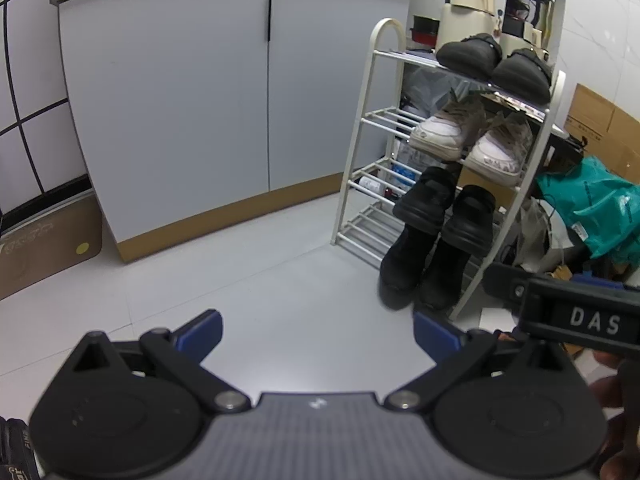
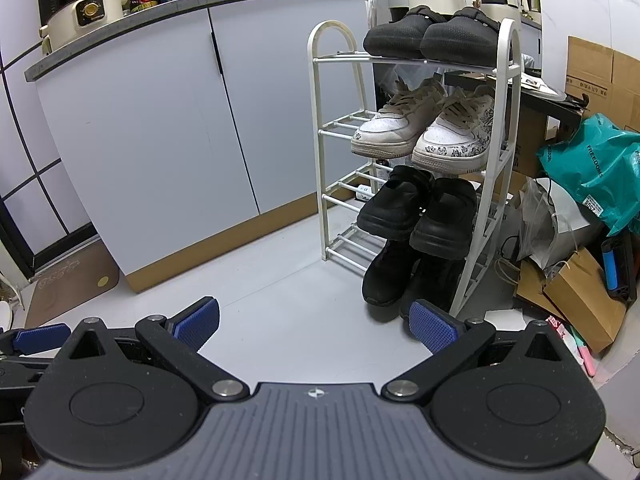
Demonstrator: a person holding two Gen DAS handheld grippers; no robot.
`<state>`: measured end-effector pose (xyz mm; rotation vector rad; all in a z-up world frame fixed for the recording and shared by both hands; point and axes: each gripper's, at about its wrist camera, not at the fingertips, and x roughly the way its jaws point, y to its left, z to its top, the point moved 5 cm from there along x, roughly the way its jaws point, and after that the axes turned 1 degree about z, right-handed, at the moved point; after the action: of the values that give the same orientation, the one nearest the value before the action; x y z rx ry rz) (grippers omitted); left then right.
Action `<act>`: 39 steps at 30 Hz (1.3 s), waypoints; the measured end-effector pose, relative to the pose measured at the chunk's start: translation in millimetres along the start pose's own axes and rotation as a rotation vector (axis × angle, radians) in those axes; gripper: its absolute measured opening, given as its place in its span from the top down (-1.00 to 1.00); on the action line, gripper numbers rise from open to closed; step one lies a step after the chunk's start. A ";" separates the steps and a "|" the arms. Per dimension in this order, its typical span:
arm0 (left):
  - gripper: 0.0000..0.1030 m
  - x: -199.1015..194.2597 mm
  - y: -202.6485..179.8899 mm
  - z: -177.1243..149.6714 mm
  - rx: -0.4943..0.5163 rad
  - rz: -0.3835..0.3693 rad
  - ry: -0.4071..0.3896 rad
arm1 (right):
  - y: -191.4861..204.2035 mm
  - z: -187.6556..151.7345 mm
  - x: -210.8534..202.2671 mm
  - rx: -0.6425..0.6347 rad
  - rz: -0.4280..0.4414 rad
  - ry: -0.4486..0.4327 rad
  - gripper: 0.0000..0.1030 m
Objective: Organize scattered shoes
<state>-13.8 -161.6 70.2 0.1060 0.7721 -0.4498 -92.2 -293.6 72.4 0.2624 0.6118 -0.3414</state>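
Room: pale tiled floor [image 2: 280, 300], grey two-door cabinet [image 2: 160, 120] upper left, cardboard and bags at right.
Shoe rack [image 2: 334, 152]: white, four tiers, right of centre.
Top tier: black strapped shoes [image 2: 432, 38].
Second tier: white sneakers [image 2: 424, 136].
Third tier: black chunky shoes [image 2: 416, 212].
Bottom tier: black boots [image 2: 396, 276], toes over the front edge.
Left claw [image 1: 318, 336]: jaws spread wide, empty, over bare floor.
Right claw [image 2: 314, 326]: jaws spread wide, empty, lower centre.
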 end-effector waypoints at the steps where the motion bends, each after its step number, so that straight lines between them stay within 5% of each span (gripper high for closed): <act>1: -1.00 -0.6 -0.9 -0.2 -0.001 0.000 0.000 | -0.3 0.0 0.1 0.000 0.001 0.000 -1.00; 39: -0.94 -10.1 -0.6 -3.1 0.033 0.011 -0.014 | 1.7 -1.7 -1.4 -0.006 0.008 -0.002 -1.00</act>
<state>-22.4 -157.8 75.0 0.1375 0.7500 -0.4529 -93.5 -291.2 72.1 0.2593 0.6097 -0.3317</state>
